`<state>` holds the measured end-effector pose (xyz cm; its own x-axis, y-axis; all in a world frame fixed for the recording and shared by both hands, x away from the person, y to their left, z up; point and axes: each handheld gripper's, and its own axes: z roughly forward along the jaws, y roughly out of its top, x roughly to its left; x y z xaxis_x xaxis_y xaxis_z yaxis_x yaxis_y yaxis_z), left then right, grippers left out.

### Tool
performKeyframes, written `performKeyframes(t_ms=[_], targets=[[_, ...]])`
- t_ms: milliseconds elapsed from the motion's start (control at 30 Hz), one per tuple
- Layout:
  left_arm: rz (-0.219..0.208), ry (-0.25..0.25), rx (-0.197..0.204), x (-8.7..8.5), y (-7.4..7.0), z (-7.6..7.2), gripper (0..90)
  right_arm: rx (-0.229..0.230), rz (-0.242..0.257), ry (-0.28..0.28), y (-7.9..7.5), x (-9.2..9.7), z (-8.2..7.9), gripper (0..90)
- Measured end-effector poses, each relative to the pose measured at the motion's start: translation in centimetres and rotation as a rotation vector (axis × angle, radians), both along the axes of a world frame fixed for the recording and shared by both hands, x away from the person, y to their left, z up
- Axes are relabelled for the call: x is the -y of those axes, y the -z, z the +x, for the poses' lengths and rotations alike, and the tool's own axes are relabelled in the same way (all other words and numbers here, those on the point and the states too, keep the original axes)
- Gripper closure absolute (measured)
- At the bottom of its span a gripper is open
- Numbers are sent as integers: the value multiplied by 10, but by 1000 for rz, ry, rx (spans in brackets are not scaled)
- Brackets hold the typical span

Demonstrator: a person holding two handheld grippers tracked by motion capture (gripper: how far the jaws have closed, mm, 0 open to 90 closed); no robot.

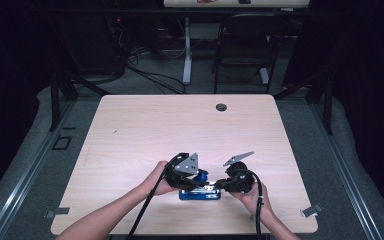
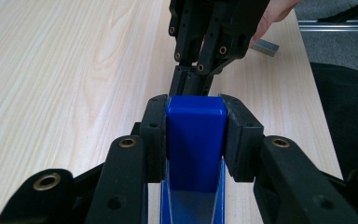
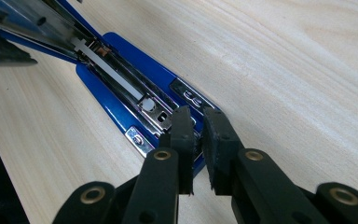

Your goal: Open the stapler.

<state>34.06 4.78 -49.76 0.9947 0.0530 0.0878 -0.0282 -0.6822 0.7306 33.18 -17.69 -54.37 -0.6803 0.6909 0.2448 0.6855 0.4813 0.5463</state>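
While left jaws clamp the stapler (image 2: 196,140), right jaws pinch its magazine (image 3: 121,74).

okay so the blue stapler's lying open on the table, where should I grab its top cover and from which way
Grip the blue top cover across its two long flat sides near the rounded end, coming in along its length from behind. Those sides are parallel and narrow enough for the pads, as the left gripper shows, clamped there. That probably leaves the staple channel free for the right gripper.
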Motion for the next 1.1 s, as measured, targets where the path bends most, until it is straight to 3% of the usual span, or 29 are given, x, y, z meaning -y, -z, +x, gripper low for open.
performKeyframes(t_ms=[1100], targets=[[-49, -34, -27, -33, -5, -2, 658, 14, -12, 6, 0, -2, -2, 840]])
